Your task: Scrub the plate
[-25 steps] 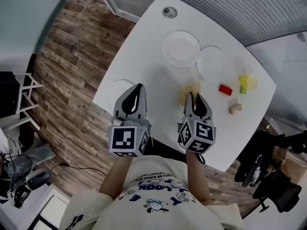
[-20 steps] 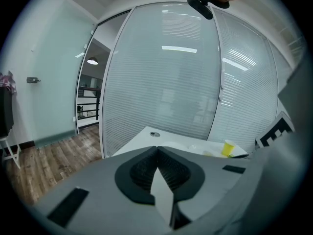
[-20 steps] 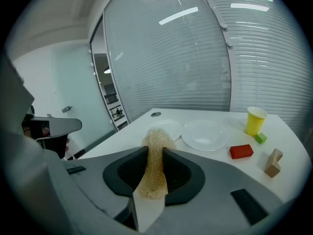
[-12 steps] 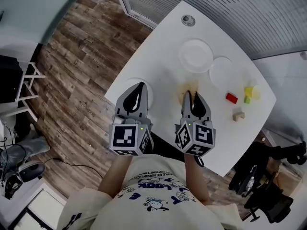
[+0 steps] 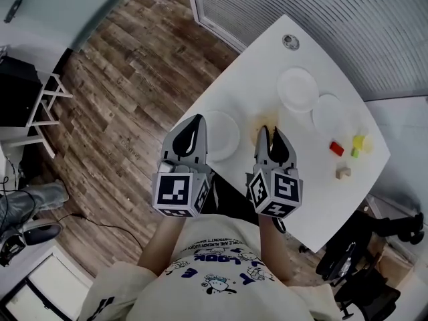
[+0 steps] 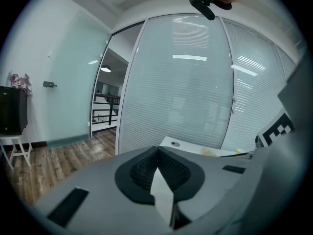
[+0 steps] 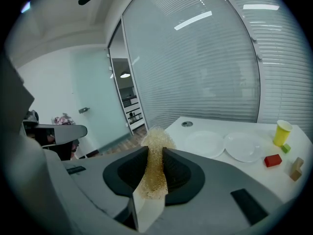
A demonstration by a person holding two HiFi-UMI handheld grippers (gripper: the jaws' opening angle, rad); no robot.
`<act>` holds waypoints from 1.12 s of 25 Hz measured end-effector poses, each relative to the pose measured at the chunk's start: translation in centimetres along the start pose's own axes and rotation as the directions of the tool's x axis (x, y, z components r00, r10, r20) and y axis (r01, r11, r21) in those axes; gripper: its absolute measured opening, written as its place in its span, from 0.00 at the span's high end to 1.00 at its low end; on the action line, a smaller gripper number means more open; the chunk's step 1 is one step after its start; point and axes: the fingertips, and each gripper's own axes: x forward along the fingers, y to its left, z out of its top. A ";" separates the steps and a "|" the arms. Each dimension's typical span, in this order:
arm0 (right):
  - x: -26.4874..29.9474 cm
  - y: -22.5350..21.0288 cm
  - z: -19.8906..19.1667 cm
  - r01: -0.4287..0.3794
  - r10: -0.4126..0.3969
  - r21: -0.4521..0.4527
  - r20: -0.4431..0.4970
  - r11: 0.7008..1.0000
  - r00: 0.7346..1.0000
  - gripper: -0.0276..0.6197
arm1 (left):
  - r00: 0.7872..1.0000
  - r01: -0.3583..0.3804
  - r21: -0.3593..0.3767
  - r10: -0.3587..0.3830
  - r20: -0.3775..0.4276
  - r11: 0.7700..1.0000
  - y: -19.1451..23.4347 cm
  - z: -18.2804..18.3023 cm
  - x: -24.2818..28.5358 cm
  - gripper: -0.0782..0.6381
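Three white plates lie on the white table [image 5: 314,179]. The nearest plate [image 5: 224,138] is by the table's near-left edge; the two others [image 5: 297,89] [image 5: 332,114] lie farther back, seen also in the right gripper view as a first plate [image 7: 204,143] and a second plate [image 7: 244,147]. My right gripper [image 5: 269,132] [image 7: 155,153] is shut on a golden wire scrubber [image 7: 155,165] [image 5: 262,122], held above the table just right of the nearest plate. My left gripper [image 5: 194,120] [image 6: 156,150] is shut with nothing in it, above that plate's left rim.
At the table's far right stand a yellow cup [image 5: 359,141] [image 7: 282,131], a red block [image 5: 336,149] [image 7: 272,160], a green block [image 7: 286,148] and a wooden block [image 5: 343,172] [image 7: 295,169]. A round grommet [image 5: 289,42] sits at the far corner. Wooden floor [image 5: 134,92] lies left.
Both grippers have drawn back and up from the table's middle toward its near-left edge. The nearest plate now shows almost whole. The scrubber stays in the right gripper.
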 end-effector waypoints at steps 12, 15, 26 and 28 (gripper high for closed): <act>1.2 4.2 -3.0 -0.032 0.028 -0.051 -0.072 0.998 0.997 0.82 | 0.996 -0.072 -0.074 0.068 -0.050 0.995 5.5 -2.7 -3.1 0.85; 1.5 4.5 -3.7 -0.033 0.027 -0.067 -0.092 0.997 0.995 0.82 | 0.994 -0.082 -0.096 0.075 -0.075 0.992 6.1 -3.9 -3.4 0.85; 2.7 4.3 -5.8 -0.028 0.011 -0.115 -0.148 0.993 0.989 0.82 | 0.985 -0.057 -0.165 0.029 -0.172 0.985 6.4 -8.2 -3.8 0.85; 2.9 4.3 -6.1 -0.030 0.010 -0.126 -0.156 0.992 0.988 0.82 | 0.982 -0.061 -0.175 0.028 -0.186 0.983 6.5 -8.9 -3.8 0.85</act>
